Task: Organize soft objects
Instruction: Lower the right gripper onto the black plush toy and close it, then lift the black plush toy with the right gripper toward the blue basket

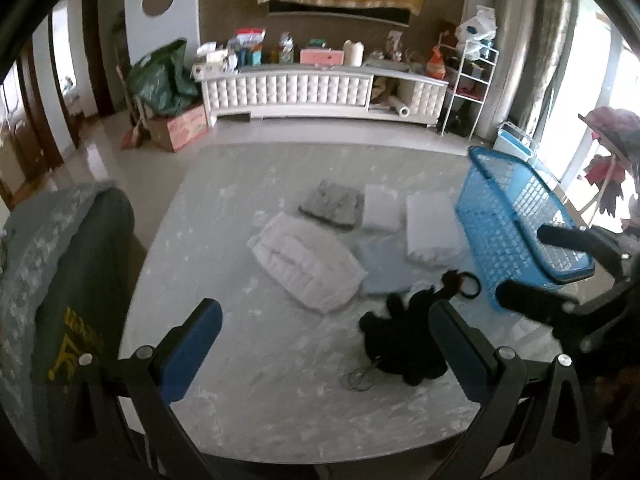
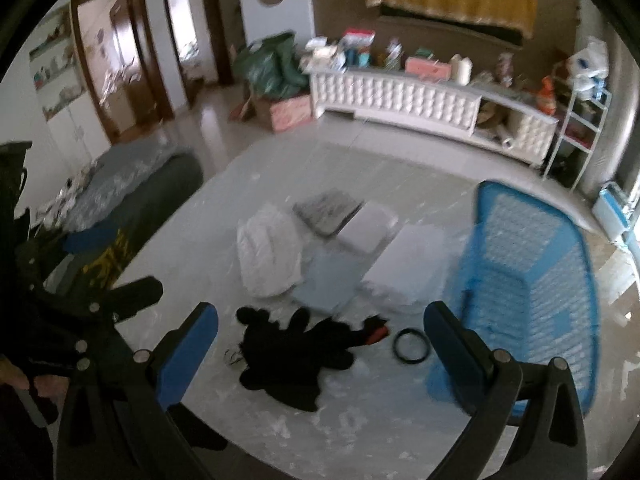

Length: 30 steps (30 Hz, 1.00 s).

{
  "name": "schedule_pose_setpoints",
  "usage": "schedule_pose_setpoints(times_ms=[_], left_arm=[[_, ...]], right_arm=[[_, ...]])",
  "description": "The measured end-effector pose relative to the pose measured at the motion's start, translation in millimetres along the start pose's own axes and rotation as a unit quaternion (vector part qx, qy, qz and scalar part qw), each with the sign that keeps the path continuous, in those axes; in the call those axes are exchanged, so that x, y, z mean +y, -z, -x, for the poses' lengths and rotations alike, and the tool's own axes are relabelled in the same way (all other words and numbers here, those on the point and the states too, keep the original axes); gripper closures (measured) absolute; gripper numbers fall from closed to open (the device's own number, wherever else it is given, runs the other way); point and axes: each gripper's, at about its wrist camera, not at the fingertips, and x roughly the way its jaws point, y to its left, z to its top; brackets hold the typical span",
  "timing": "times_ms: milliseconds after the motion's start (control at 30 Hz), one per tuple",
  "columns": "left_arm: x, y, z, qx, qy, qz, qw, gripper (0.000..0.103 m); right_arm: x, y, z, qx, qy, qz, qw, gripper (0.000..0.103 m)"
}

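Hovering over grey marbled counter (image 1: 248, 360): left tool (image 1: 325, 344) and right tool (image 2: 321, 348), both spread wide, holding nothing. Black soft cloth item (image 2: 292, 356) lower centre; white padded bundle (image 1: 306, 266), folded pieces mid-frame; blue plastic mesh basket (image 1: 516, 224) right side.

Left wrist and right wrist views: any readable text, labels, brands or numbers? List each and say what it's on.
None can be read.
Yellow print on the dark green cloth draped at the table's left edge: partly cut off and blurred, illegible.
Printed cardboard box on the floor: too small.
Packages on the white cabinet: too small and blurred.
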Motion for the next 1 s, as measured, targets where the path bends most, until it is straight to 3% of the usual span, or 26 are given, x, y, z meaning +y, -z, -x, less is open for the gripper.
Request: schedule_pose_setpoints(times_ms=[233,333,600,667,767,1000], left_arm=[[35.8,8.1,-27.4,0.027,-0.012,0.029,0.9991,0.000],[48.7,9.9,-38.3,0.035,0.000,0.044,0.9984,0.000],[63.3,14.4,-62.7,0.056,-0.006,0.050,0.9972,0.000],[66.2,15.9,-69.0,0.059,-0.008,0.050,0.9969,0.000],[68.2,18.5,-76.7,0.067,-0.005,0.048,0.9966,0.000],[71.6,21.9,-88.4,0.075,0.001,0.031,0.9967,0.000]], right_arm=[[20.6,4.7,-43.8,0.060,-0.016,0.025,0.998,0.000],[25.0,8.0,-56.5,0.079,-0.016,0.035,0.996,0.000],[40.0,19.1,-95.0,0.132,-0.021,0.053,0.990,0.000],[42.5,21.1,-102.1,0.140,-0.017,0.060,0.988,0.000],[42.4,25.3,-115.8,0.160,-0.007,0.065,0.985,0.010],[55.4,34.8,-124.8,0.162,0.047,0.126,0.978,0.010]])
